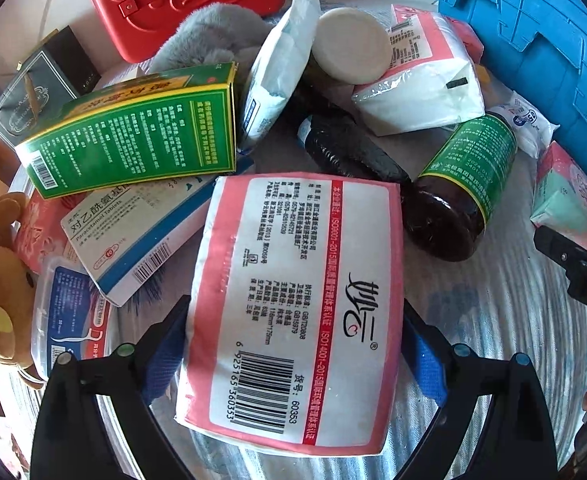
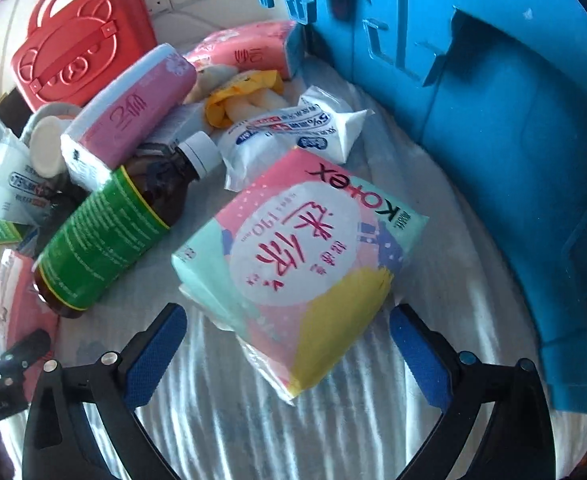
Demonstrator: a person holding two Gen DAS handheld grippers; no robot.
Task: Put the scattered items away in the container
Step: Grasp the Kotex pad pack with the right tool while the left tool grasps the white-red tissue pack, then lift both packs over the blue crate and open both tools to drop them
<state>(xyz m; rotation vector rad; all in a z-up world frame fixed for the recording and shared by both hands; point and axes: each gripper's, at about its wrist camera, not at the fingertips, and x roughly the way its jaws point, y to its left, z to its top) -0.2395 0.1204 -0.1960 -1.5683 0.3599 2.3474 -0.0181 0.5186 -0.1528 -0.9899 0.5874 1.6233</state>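
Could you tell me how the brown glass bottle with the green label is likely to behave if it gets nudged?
The bottle lies on its side, so it would probably roll. It looks like glass, likely heavy for its size and breakable. Its smooth label may slip between the fingers.

**Two wrist views, low and close over the same clutter**

The left wrist camera looks forward and down along its fingers, very near a pink tissue pack (image 1: pixel 293 312) that fills its near centre, with the blue crate (image 1: pixel 533 40) far right. The right wrist camera sits equally low, facing a Kotex pack (image 2: pixel 297 264), the crate (image 2: pixel 493 120) looming on its right. Both views share the brown bottle (image 1: pixel 461 184) (image 2: pixel 109 232), the red case (image 1: pixel 185 4) (image 2: pixel 81 44) at the far side, and the striped cloth (image 1: pixel 493 320) (image 2: pixel 253 420).
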